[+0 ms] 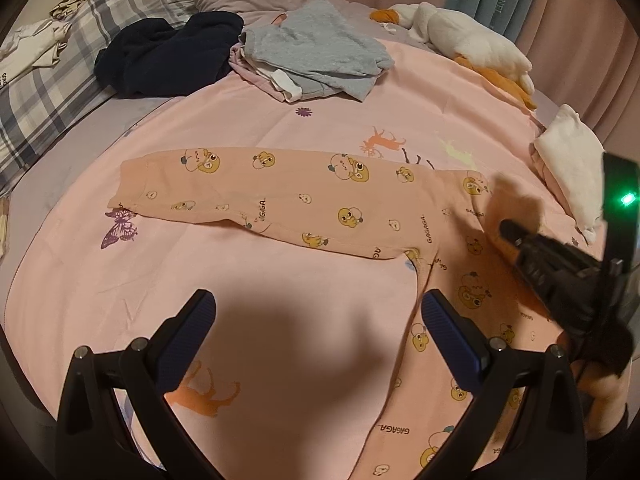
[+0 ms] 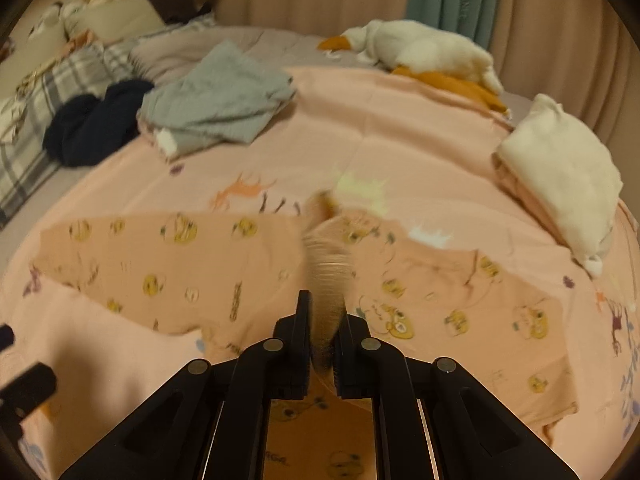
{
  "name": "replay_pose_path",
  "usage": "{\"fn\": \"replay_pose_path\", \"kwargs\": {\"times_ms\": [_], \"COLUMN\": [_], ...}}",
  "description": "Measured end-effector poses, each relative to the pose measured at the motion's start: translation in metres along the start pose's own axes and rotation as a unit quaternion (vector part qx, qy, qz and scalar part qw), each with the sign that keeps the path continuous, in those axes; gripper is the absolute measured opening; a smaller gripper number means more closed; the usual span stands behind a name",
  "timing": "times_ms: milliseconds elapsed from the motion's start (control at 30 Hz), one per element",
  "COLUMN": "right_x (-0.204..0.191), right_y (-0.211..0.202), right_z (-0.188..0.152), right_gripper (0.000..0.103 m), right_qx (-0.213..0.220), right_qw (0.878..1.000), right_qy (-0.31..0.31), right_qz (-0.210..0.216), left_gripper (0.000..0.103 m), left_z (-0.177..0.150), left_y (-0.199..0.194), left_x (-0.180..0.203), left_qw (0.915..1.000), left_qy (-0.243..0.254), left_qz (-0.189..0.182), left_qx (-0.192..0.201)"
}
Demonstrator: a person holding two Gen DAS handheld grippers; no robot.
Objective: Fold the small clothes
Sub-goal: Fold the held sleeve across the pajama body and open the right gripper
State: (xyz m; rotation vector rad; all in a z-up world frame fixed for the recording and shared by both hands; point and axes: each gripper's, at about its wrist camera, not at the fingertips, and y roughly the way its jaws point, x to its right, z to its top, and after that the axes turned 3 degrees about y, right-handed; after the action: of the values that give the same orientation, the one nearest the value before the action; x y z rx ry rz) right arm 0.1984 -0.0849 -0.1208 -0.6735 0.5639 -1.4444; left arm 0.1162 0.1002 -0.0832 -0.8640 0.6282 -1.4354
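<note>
Peach pyjama pants [image 1: 288, 208] lie flat on the bed [image 1: 320, 320] for folding; your right tongs [image 2: 322, 336] pinch their cuff, left tongs [image 1: 320, 312] gape empty.

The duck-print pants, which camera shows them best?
The left wrist view: the pants lie sharp there, one leg stretched out flat. The right wrist view blurs them, and the right tool, shut on a fold, hides the middle.

Peach trousers [image 1: 304, 204] with yellow cartoon prints, pink sheet [image 1: 280, 320] with butterfly and deer, grey top [image 1: 320, 48], navy garment [image 1: 168, 52], plaid pillow [image 1: 48, 92]
</note>
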Motion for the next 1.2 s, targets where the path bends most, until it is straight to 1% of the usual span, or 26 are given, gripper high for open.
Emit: {"fn": "replay_pose_path", "kwargs": {"times_ms": [100, 200, 300, 333, 367, 433, 500, 567, 600, 633, 700, 733, 767, 800, 867, 900, 967, 1033, 1133, 1200], "right_x": [-0.006, -0.01, -0.01, -0.01, -0.009, -0.007, -0.002, 0.016, 0.028, 0.039, 0.065, 0.075, 0.086, 0.097, 0.109, 0.113, 0.119, 0.122, 0.121, 0.122], "right_y": [0.003, 0.001, -0.005, -0.008, -0.014, -0.025, -0.04, -0.05, -0.051, -0.05, -0.045, -0.041, -0.036, -0.031, -0.026, -0.022, -0.017, -0.015, -0.007, -0.003], "right_z": [-0.004, -0.007, -0.009, -0.01, -0.01, -0.012, -0.016, -0.02, -0.023, -0.025, -0.031, -0.034, -0.038, -0.043, -0.05, -0.053, -0.059, -0.061, -0.062, -0.061], "right_gripper": [0.01, 0.01, 0.018, 0.027, 0.039, 0.048, 0.049, 0.049, 0.049, 0.048, 0.047, 0.041, 0.032, 0.029, 0.026, 0.025, 0.024, 0.024, 0.024, 0.024], "right_qx": [-0.012, -0.013, -0.014, -0.013, -0.008, 0.005, 0.022, 0.032, 0.03, 0.026, 0.018, 0.016, 0.009, 0.003, 0.0, -0.003, -0.006, -0.005, -0.005, -0.009], "right_qw": [1.0, 1.0, 0.999, 0.998, 0.997, 0.994, 0.991, 0.987, 0.985, 0.984, 0.985, 0.986, 0.987, 0.987, 0.988, 0.989, 0.99, 0.99, 0.991, 0.991], "right_qy": [0.0, -0.003, 0.001, 0.004, 0.008, 0.011, 0.01, 0.035, 0.055, 0.069, 0.099, 0.108, 0.118, 0.127, 0.13, 0.13, 0.132, 0.133, 0.131, 0.13], "right_qz": [0.012, 0.015, 0.04, 0.056, 0.08, 0.112, 0.135, 0.156, 0.162, 0.162, 0.14, 0.123, 0.109, 0.098, 0.077, 0.064, 0.052, 0.049, 0.038, 0.033], "left_gripper": [0.103, 0.103, 0.103, 0.103, 0.103, 0.103, 0.103, 0.103, 0.103, 0.102, 0.102, 0.1, 0.096, 0.094, 0.08, 0.074, 0.057, 0.051, 0.045, 0.045], "left_z": [0.0, -0.001, 0.0, 0.0, -0.001, 0.0, 0.0, 0.002, 0.003, 0.004, 0.008, 0.01, 0.012, 0.014, 0.016, 0.017, 0.018, 0.017, 0.011, 0.007], "left_y": [0.0, 0.0, 0.0, 0.0, 0.0, -0.001, -0.001, -0.001, -0.001, 0.0, 0.004, 0.006, 0.01, 0.013, 0.022, 0.028, 0.04, 0.053, 0.071, 0.082], "left_x": [0.0, 0.001, 0.004, 0.005, 0.006, 0.009, 0.012, 0.016, 0.019, 0.023, 0.034, 0.04, 0.049, 0.056, 0.073, 0.083, 0.098, 0.113, 0.134, 0.14], "left_qw": [1.0, 1.0, 1.0, 1.0, 1.0, 1.0, 0.9999, 0.9999, 0.9997, 0.9995, 0.999, 0.9985, 0.9977, 0.997, 0.9945, 0.9923, 0.9875, 0.983, 0.9812, 0.9817], "left_qy": [0.0, -0.001, 0.0, 0.001, 0.002, 0.004, 0.006, 0.008, 0.009, 0.011, 0.018, 0.022, 0.029, 0.035, 0.048, 0.054, 0.057, 0.061, 0.075, 0.08], "left_qz": [-0.001, -0.004, -0.007, -0.007, -0.008, -0.009, -0.01, -0.014, -0.019, -0.026, -0.04, -0.048, -0.061, -0.068, -0.093, -0.112, -0.146, -0.17, -0.173, -0.164], "left_qx": [0.001, 0.0, 0.0, 0.0, 0.0, 0.0, 0.002, 0.005, 0.008, 0.011, 0.012, 0.011, 0.011, 0.01, 0.005, -0.001, -0.014, -0.031, -0.041, -0.053]}}
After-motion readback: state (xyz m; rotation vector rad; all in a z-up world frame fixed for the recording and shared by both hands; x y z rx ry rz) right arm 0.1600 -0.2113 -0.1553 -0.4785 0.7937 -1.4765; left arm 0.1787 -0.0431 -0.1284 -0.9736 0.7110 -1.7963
